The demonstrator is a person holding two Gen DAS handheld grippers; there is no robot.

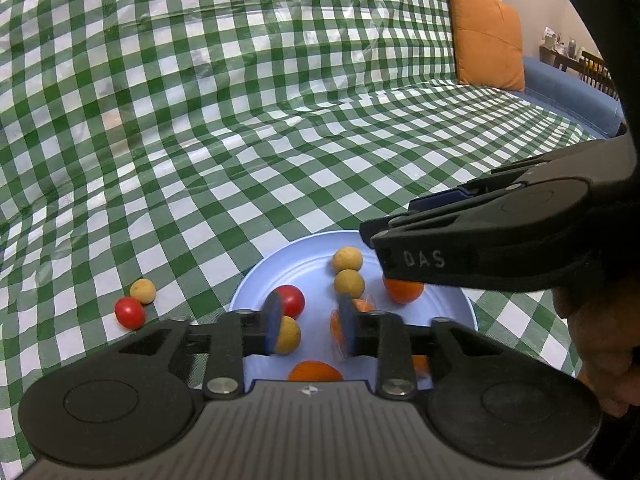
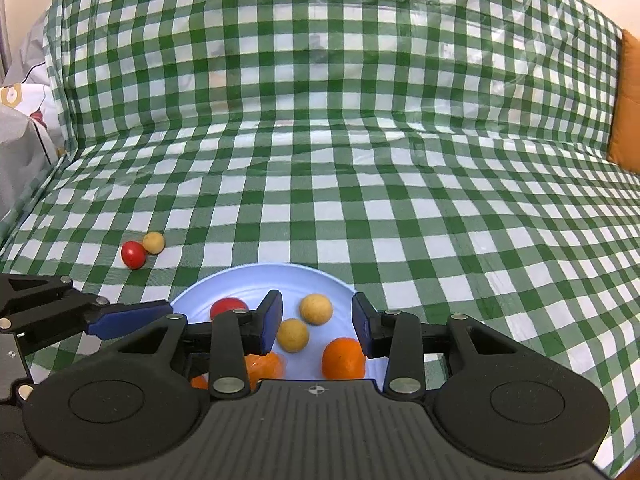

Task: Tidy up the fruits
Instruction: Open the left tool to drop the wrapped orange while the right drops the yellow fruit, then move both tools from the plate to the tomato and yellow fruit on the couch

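A pale blue plate [image 1: 256, 280] [image 2: 248, 284] holds a red tomato [image 1: 292, 298], three yellow balls [image 1: 347, 259] and several oranges [image 1: 402, 290]. My left gripper [image 1: 310, 320] hovers open over the plate's near side. A yellow ball [image 1: 288, 336] lies by its left pad, a wrapped orange piece [image 1: 336, 326] by its right, and neither is clamped. My right gripper [image 2: 316, 320] is open above two yellow balls [image 2: 293, 335] and an orange [image 2: 344, 358]. Left of the plate, a tomato [image 1: 129, 313] [image 2: 133, 255] and a yellow ball [image 1: 143, 290] [image 2: 154, 243] lie on the cloth.
A green and white checked cloth [image 1: 280, 100] covers the seat and rises up the backrest. An orange cushion [image 1: 486, 36] leans at the far right on a blue sofa [image 1: 568, 92]. A person's hand [image 1: 600, 340] holds the right gripper. Grey fabric [image 2: 20, 140] lies at the far left.
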